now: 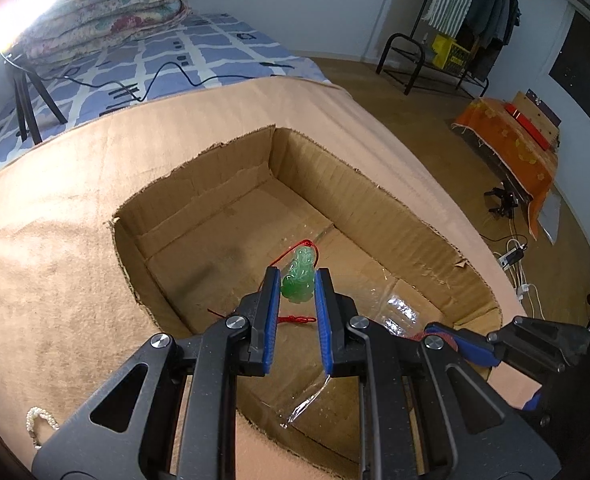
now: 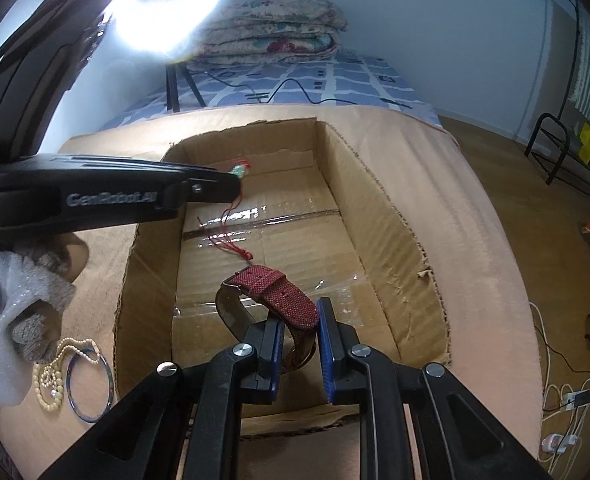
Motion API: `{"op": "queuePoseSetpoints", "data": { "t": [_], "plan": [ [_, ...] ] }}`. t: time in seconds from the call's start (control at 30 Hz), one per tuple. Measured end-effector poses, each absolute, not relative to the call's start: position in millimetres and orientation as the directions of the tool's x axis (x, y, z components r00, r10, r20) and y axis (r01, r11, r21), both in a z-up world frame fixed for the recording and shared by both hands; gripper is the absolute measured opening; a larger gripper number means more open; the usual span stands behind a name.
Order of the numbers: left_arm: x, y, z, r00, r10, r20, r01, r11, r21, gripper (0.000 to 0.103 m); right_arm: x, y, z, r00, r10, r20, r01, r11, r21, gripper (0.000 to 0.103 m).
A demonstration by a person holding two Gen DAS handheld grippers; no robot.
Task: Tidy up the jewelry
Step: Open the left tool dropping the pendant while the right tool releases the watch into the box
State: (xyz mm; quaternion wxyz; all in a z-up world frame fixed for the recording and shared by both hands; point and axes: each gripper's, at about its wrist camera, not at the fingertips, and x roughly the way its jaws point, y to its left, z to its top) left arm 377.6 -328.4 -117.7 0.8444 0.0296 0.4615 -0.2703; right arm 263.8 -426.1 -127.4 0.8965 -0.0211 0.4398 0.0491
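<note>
Left wrist view: left tool [image 1: 297,280] clamped on green jade pendant [image 1: 301,276] with red cord, above open cardboard box [image 1: 199,200]. Right wrist view: right tool [image 2: 301,320] clamped on red watch strap [image 2: 279,292], over same box.

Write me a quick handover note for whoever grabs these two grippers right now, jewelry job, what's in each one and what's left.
Left hand-held gripper: shut on the green pendant, over the cardboard box; its red cord dangles into the box.
Right hand-held gripper: shut on the red watch strap, also over the box.
Done: both pieces picked up and brought above the box; nothing released inside yet.
Left: set both down in the box, then fetch the pearl necklace and blue bangle, lying on the tan cloth left of the box.
</note>
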Motion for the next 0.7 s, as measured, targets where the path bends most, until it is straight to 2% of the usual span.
{"op": "queuePoseSetpoints", "data": {
  "t": [0.2, 0.33, 0.37, 0.43, 0.47, 0.5, 0.57, 0.7],
  "plan": [
    [383, -328, -124, 0.413, -0.426, -0.805, 0.464, 0.859, -0.216, 0.016, 266, -419, -131, 0.597, 0.069, -0.799, -0.124, 0.992, -0.006, 0.016],
    [385, -327, -123, 0.413, -0.428, -0.804, 0.462, 0.859, -0.22, 0.016, 264, -415, -130, 0.607, 0.067, -0.792, -0.127, 0.992, -0.014, 0.024],
    [385, -327, -123, 0.412, -0.428, -0.805, 0.462, 0.859, -0.22, 0.017, 264, -415, -129, 0.609, 0.068, -0.79, -0.128, 0.992, -0.014, 0.026],
    [385, -325, -122, 0.41, -0.43, -0.805, 0.455, 0.861, -0.228, 0.03, 263, -414, -127, 0.613, 0.063, -0.788, -0.128, 0.992, -0.021, 0.028],
    [385, -323, -121, 0.415, -0.434, -0.799, 0.453, 0.861, -0.232, 0.04, 263, -413, -126, 0.614, 0.059, -0.787, -0.128, 0.991, -0.026, 0.033],
    [384, -321, -119, 0.421, -0.438, -0.794, 0.449, 0.862, -0.237, 0.045, 262, -413, -126, 0.617, 0.057, -0.785, -0.127, 0.991, -0.028, 0.037],
    [383, -317, -116, 0.42, -0.445, -0.791, 0.441, 0.862, -0.25, 0.048, 259, -413, -123, 0.629, 0.054, -0.775, -0.122, 0.992, -0.03, 0.061],
    [381, -310, -107, 0.428, -0.448, -0.785, 0.435, 0.863, -0.256, 0.054, 250, -414, -113, 0.661, 0.039, -0.75, -0.112, 0.993, -0.047, 0.076]
  ]
}}
